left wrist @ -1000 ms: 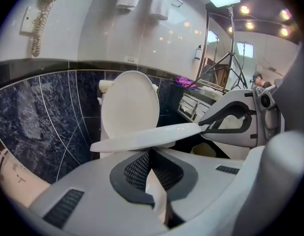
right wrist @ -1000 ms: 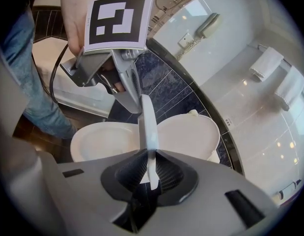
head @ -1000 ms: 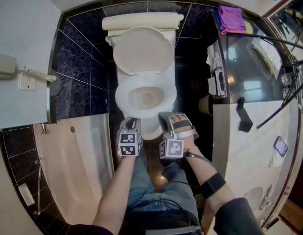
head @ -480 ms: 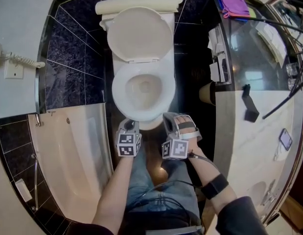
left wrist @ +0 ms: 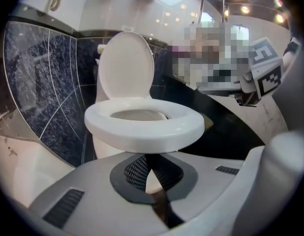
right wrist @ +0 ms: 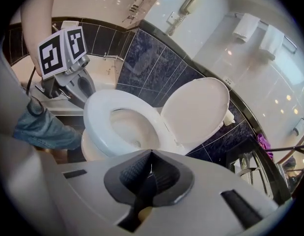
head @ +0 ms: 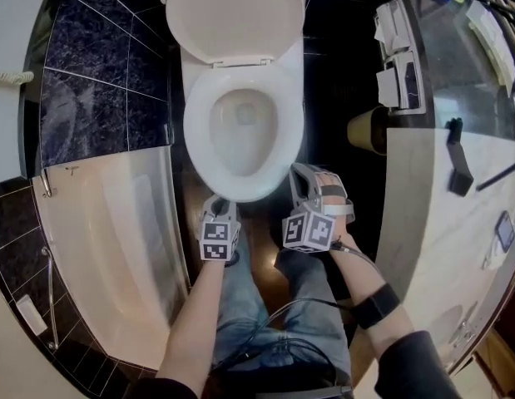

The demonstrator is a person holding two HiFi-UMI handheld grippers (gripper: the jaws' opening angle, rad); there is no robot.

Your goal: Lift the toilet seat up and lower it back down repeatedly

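The seat (head: 197, 131) is lying flat on the bowl (head: 245, 135); left gripper (left wrist: 151, 170) and right gripper (right wrist: 151, 173) are hovering at its near edge, jaws pressed together, holding nothing. Closed tips are risking slipping off the glossy rim and dropping it. Only the left gripper view is showing the lip's underside.

The toilet seat (head: 240, 188) is a glossy white oval ring, lowered and lying flat and level on the rim of the bowl (head: 240, 152). Its rounded front edge overhangs the front of the bowl a little, and its narrow back end meets the hinge at the rear of the bowl. Through its opening the pale inside of the bowl shows. Behind it the cream-white lid (head: 234, 11) stands raised, tilted back, well apart from the seat except at the hinge.
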